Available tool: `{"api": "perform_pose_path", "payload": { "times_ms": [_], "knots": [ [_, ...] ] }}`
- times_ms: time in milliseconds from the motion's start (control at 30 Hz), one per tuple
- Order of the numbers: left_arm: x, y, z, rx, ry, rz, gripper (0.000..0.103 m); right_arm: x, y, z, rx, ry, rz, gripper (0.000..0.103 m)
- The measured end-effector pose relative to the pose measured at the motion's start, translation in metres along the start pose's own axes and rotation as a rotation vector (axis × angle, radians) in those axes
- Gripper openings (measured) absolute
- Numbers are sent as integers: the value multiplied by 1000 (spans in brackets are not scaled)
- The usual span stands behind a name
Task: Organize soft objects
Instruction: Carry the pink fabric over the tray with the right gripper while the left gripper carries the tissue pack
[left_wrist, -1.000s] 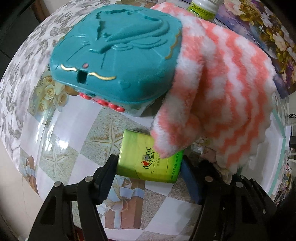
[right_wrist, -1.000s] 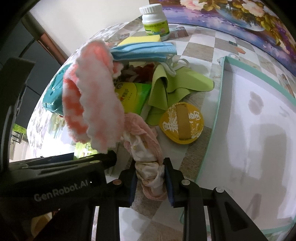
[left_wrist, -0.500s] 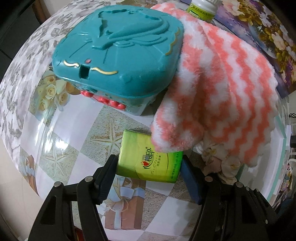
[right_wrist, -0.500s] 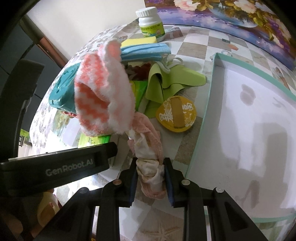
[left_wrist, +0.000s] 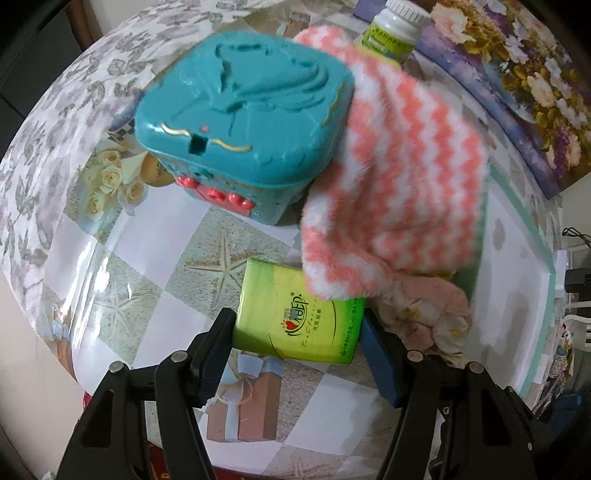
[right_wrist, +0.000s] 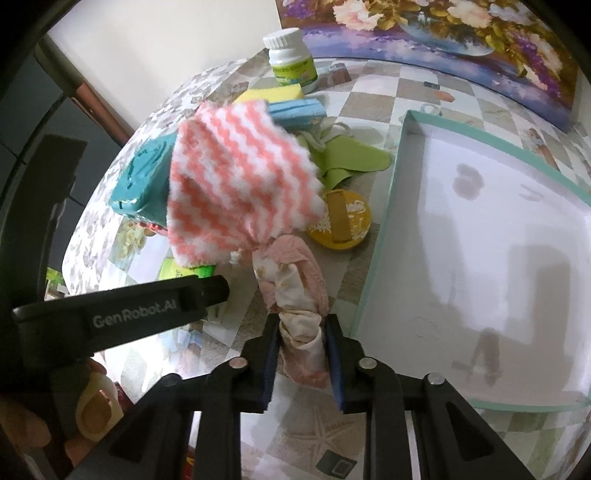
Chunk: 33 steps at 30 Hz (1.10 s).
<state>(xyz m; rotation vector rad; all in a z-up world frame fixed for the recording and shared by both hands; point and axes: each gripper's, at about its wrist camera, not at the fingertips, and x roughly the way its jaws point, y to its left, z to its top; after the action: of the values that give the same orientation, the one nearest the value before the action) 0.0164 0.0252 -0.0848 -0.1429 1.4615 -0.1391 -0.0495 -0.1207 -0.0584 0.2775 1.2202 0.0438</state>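
My left gripper (left_wrist: 295, 325) is shut on a green tissue pack (left_wrist: 280, 306), one pad pressing each side of it. My right gripper (right_wrist: 303, 325) grips a pink and cream floral cloth (right_wrist: 295, 273), and its jaws are closing tighter on the bunched fabric. A fluffy pink-and-white zigzag cloth (right_wrist: 236, 184) hangs from the far end of that cloth, above the table. In the left wrist view the zigzag cloth (left_wrist: 399, 192) covers one corner of the tissue pack, with the floral cloth (left_wrist: 424, 310) below it.
A teal plastic box (left_wrist: 240, 110) stands on the tiled tabletop. Behind it lie a green-labelled bottle (right_wrist: 293, 59), a yellow sponge (right_wrist: 273, 94), a blue mask (right_wrist: 295, 110), a green cloth (right_wrist: 351, 158) and a yellow tin (right_wrist: 343, 218). A teal-rimmed white tray (right_wrist: 391, 177) lies at the right.
Both grippers have lifted a little with their loads. The zigzag cloth has swung and spread out flat. The right jaws have narrowed slightly on the floral cloth.
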Motion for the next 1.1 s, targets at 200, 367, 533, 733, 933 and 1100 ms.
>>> {"api": "perform_pose_path", "payload": {
  "times_ms": [200, 367, 533, 733, 933, 1100],
  "knots": [
    [-25, -2, -4, 1, -56, -20, 68, -19, 1, -2, 10, -36, -6, 18],
    [-55, 0, -10, 5, -124, -49, 68, -45, -6, 0, 37, -98, 6, 18],
    [-83, -4, -15, 30, -207, -64, 68, -83, -13, 3, 62, -210, 9, 18],
    [-94, -27, -19, 106, -290, -51, 68, -114, -24, 8, 100, -301, -33, 18],
    [-85, -54, -22, 193, -295, -45, 68, -113, -48, 9, 173, -286, -105, 18],
    [-76, -78, -32, 264, -274, -51, 68, -107, -86, 6, 280, -253, -183, 18]
  ]
}}
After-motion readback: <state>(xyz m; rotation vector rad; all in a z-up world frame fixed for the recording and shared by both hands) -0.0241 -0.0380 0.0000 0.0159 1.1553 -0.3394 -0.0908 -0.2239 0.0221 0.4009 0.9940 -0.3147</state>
